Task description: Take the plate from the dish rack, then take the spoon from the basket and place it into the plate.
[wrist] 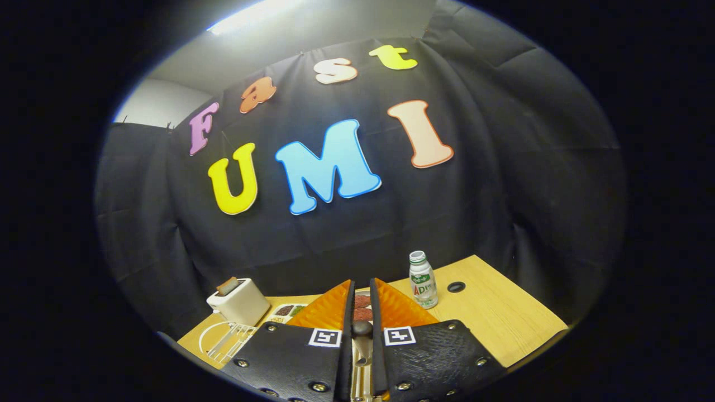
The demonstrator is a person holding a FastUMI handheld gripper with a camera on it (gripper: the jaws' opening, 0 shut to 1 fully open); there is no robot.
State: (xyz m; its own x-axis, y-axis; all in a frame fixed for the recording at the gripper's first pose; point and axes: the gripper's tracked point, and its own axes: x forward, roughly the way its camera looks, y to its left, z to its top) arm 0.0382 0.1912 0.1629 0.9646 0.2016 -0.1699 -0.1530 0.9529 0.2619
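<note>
My gripper (362, 304) is nearly closed, the 2 fingers standing close together with a thin slot between them. Something dark and rounded sits in that slot near the base, with a pale metal-looking shaft below it; it may be the spoon (362, 335), but I cannot tell for sure, nor whether both fingers press on it. The gripper is raised and pointed at the booth wall.

Worktop (503, 318) below, wood. Far left: a white toaster (240, 301) with a slice in it. Near left, just beside the left finger: a white wire dish rack (226, 339). The plate I can't pick out clearly. Between toaster and fingers: a tray (287, 311) with dark items. Right of the fingers: a small bottle (423, 282), upright, and beyond it a round hole in the worktop.

Risks, my judgement: if the spoon is held, the hold looks to be at 1 end, so it may swivel or slip on the descent. The view is aimed high, so the drop point is unseen; I could miss the plate. Swinging right could knock over the bottle.
</note>
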